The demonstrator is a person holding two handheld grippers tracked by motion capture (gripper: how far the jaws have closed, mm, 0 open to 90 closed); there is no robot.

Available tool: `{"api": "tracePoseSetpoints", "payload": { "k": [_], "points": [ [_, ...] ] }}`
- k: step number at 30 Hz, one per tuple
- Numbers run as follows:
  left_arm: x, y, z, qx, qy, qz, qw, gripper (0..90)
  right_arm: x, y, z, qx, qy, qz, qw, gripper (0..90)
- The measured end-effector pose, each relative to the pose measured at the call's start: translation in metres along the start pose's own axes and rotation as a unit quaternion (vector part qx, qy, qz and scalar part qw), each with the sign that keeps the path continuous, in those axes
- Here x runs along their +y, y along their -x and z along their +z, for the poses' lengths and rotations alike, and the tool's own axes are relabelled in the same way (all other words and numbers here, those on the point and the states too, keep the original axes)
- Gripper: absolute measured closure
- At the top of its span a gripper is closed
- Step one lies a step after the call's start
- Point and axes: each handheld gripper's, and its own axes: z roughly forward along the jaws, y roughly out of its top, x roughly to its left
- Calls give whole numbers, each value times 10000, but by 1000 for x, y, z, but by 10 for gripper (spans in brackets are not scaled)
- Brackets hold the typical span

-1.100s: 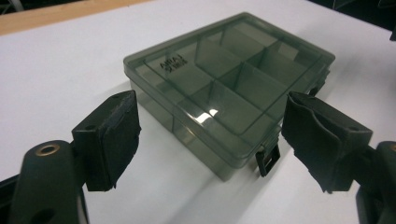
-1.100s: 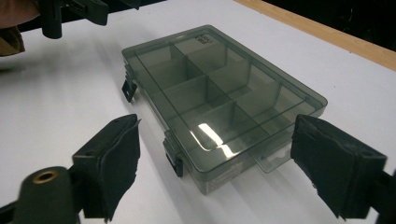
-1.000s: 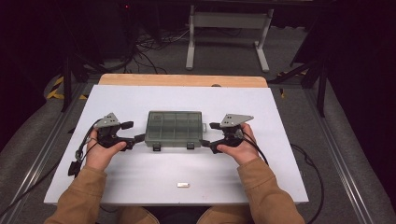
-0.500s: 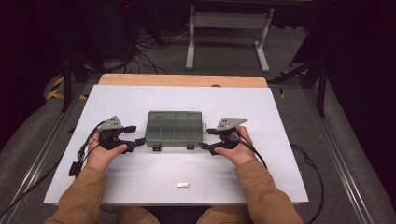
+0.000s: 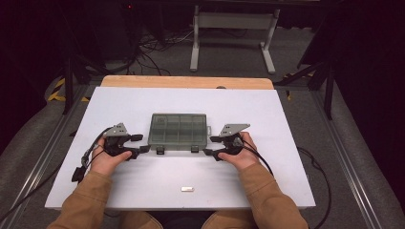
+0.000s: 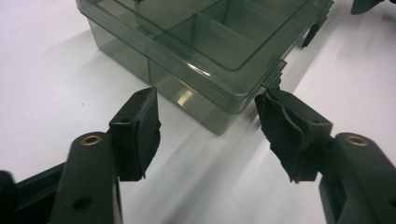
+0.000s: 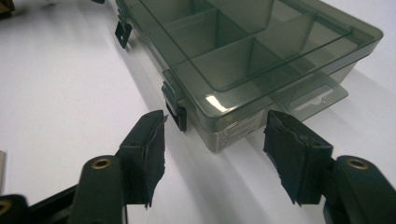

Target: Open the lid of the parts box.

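The left gripper (image 5: 138, 146), held in the person's left hand (image 5: 106, 160), has its two black jaws spread, and they have just been closing in; nothing is pinched, and the near left corner of the box stands just ahead of the gap between the pads (image 6: 140, 130). The right gripper (image 5: 213, 146) mirrors it: jaws apart and just narrowing, pads (image 7: 152, 151) bare, the box's near right corner straight ahead of them.

Between the two tools, at the middle of the white table top (image 5: 286, 143), lies the smoky translucent plastic compartment box (image 5: 178, 131), lid down, its two dark front latches (image 5: 159, 150) facing six o'clock toward the person. From the left gripper the box lies at about two o'clock; from the right, at about ten.

This looks like the approach to opening the box, both tools lining up at its front corners. The next move probably calls for steadying one end while the other tool works a latch, with a light, exact touch since the clips are small.

A small pale rectangular block (image 5: 187, 189) lies at six o'clock of the box, well apart, near the table's front edge.
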Motion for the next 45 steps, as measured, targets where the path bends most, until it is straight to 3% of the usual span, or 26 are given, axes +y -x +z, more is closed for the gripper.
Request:
{"api": "tracePoseSetpoints", "payload": {
  "k": [6,17,26,45],
  "points": [
    [-2,-1,1,-63,-51,14,10000,462,-2,0,2,-10,-25,-18,10000,475],
    [-2,1,1,-111,-132,249,9995,643,-4,1,3,-13,-28,-76,10000,650],
    [-1,4,1,-163,-101,362,9992,707,-4,1,4,-80,-114,-137,9998,696],
    [-1,4,1,-107,-149,453,9988,721,-3,-2,3,-163,-193,-260,9993,723]
  ]
}}
